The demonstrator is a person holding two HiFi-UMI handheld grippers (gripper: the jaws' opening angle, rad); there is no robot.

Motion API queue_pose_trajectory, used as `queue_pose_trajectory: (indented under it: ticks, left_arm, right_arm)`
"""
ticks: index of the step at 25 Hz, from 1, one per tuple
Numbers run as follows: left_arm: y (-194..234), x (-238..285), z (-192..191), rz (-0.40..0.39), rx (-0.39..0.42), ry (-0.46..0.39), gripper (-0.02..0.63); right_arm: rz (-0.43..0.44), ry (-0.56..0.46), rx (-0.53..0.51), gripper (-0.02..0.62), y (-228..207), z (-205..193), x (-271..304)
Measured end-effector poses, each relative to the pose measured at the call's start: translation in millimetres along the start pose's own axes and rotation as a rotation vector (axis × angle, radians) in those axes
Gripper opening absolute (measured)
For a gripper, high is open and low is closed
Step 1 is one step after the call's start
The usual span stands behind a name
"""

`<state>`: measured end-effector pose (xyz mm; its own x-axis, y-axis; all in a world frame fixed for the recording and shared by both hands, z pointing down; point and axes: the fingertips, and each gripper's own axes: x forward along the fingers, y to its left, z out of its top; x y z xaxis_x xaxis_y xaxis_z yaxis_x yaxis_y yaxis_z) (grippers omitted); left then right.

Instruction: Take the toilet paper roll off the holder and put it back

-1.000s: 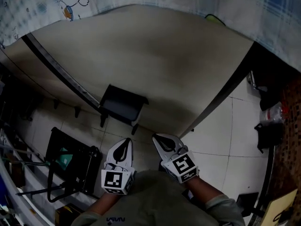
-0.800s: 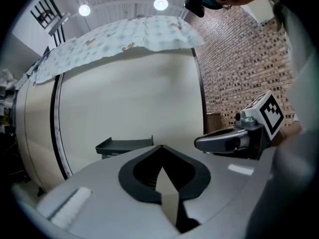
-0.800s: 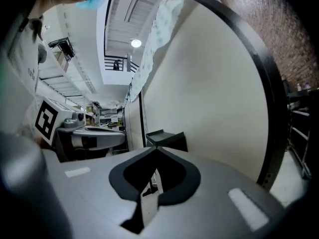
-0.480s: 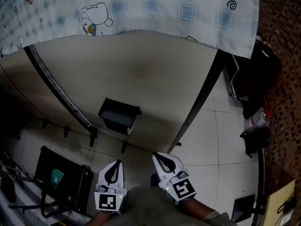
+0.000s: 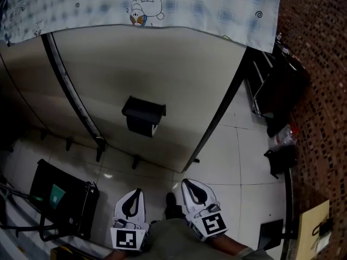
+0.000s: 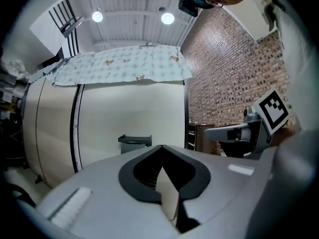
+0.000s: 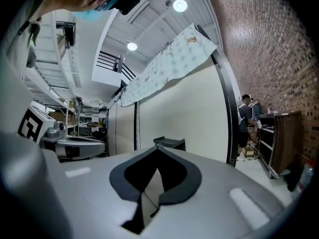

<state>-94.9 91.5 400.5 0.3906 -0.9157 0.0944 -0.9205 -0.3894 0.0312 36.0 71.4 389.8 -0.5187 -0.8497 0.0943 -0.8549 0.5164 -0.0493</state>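
While head view shows holder [image 5: 143, 112], floor [image 5: 244, 161], left gripper view adds ceiling lamps [image 6: 167, 18]

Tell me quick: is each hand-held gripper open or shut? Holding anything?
Left hand-held gripper: shut, holding nothing.
Right hand-held gripper: shut, holding nothing.

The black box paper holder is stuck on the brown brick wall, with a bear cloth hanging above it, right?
Not the brick wall. The black box-shaped paper holder is fixed to the smooth beige panel, as the head view shows. The checked bear cloth does hang above it.
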Motion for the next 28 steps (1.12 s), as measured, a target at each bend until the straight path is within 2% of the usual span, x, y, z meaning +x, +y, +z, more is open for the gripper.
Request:
queue_pose_trajectory:
  ticks: [5,10,15,20,28]
  left_arm:
    - [-17,-37,-16,-0.029,-0.054,0.022,0.008]
    - [-38,-51,-27,-0.050,-0.042,0.046,0.008]
    - [-41,-43,-24,0.003,-0.037,0.048,0.008]
    - [-70,-25,-21,-0.029,0.006,0.061,0.008]
    - [-90,-14,-20,-0.002,0.008,0.068,0.008]
  right_arm:
    - [-0.038,0.011,-0.005,0.000,23,-5,-40]
    - [-0.028,0.003,-0.008,0.000,31,-9,-68]
    - [0.023,0.005,0.013,0.000,32,-16,-71]
    - [0.070,-0.017,0.026,0.000,20,-15,-70]
    - [0.099,-0.010,0.041,0.000,0,-20,-75]
